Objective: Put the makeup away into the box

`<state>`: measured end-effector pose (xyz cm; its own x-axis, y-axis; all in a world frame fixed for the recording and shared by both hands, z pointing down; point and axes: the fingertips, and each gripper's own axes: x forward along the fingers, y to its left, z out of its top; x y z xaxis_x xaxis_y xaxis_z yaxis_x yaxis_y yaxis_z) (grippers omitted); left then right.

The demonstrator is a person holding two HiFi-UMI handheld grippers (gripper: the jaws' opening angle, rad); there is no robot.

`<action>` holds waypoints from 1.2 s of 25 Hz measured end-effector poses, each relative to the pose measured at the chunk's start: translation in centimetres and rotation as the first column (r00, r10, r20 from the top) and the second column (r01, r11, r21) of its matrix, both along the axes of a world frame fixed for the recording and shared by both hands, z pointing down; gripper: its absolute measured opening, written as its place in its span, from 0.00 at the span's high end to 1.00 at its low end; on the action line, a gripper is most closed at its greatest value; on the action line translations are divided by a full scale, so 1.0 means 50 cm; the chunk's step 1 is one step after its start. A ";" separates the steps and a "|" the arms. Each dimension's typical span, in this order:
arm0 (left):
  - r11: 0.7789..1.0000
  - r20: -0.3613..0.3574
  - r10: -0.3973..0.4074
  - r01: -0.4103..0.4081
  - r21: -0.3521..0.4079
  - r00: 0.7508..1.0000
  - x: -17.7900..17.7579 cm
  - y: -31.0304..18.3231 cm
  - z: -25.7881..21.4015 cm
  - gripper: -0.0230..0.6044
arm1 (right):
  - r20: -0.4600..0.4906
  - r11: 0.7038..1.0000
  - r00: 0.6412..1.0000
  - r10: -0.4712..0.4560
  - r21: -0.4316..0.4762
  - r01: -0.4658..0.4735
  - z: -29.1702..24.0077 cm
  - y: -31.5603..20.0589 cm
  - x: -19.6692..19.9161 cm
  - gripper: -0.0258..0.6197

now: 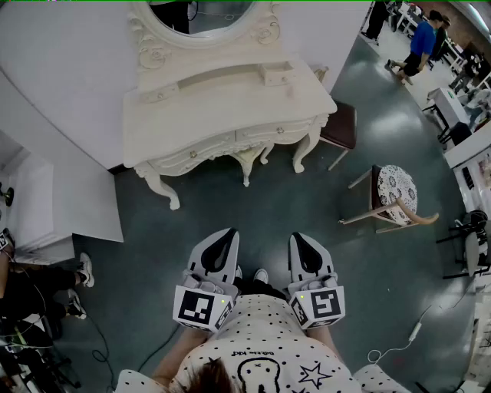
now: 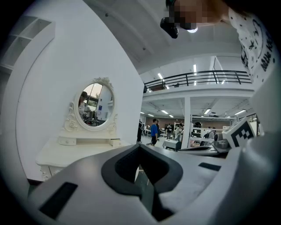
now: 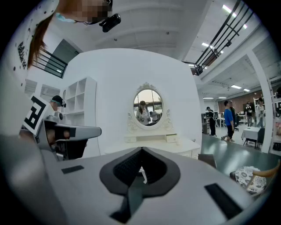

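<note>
With left tongs (image 1: 224, 238) and right tongs (image 1: 302, 242) both closed on nothing and held near the body, well apart from the far white table (image 1: 230, 100), whose top shows no makeup or box, walk up squarely and look first before opening either.

A white dressing table (image 1: 230, 100) with an oval mirror (image 1: 203, 19) stood far; a stool (image 1: 340, 127) and patterned chair (image 1: 395, 192) were at its right.
</note>
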<state>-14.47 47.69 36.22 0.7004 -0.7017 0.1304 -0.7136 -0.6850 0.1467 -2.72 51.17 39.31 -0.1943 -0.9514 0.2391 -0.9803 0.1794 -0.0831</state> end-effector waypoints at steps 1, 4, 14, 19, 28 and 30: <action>1.000 -0.001 0.001 -0.001 -0.001 1.000 -0.002 0.000 0.000 0.97 | -0.001 1.000 1.000 0.000 0.000 0.000 0.000 0.000 -0.002 0.95; 1.000 -0.005 0.002 -0.002 -0.006 1.000 -0.009 -0.001 0.001 0.97 | -0.005 1.000 1.000 0.000 -0.001 0.000 0.000 -0.001 -0.009 0.95; 1.000 -0.013 0.006 -0.006 -0.012 1.000 -0.038 -0.004 0.008 0.97 | -0.022 1.000 1.000 0.003 -0.002 -0.003 0.002 -0.004 -0.037 0.95; 1.000 -0.024 0.017 -0.017 -0.023 1.000 -0.056 -0.013 0.013 0.97 | -0.013 1.000 1.000 0.003 0.007 -0.003 0.001 -0.012 -0.055 0.95; 0.998 -0.012 0.015 -0.016 -0.055 1.000 -0.090 -0.039 0.039 0.97 | -0.005 1.000 1.000 0.010 -0.003 -0.010 0.016 -0.034 -0.088 0.95; 0.998 -0.008 0.009 -0.009 -0.065 1.000 -0.095 -0.051 0.045 0.97 | -0.018 1.000 1.000 -0.002 -0.003 0.002 0.015 -0.051 -0.095 0.95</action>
<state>-19.22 45.16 38.46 0.7079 -0.6855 0.1701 -0.7060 -0.6804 0.1965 -7.46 48.62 40.06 -0.1919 -0.9502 0.2457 -0.9812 0.1810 -0.0662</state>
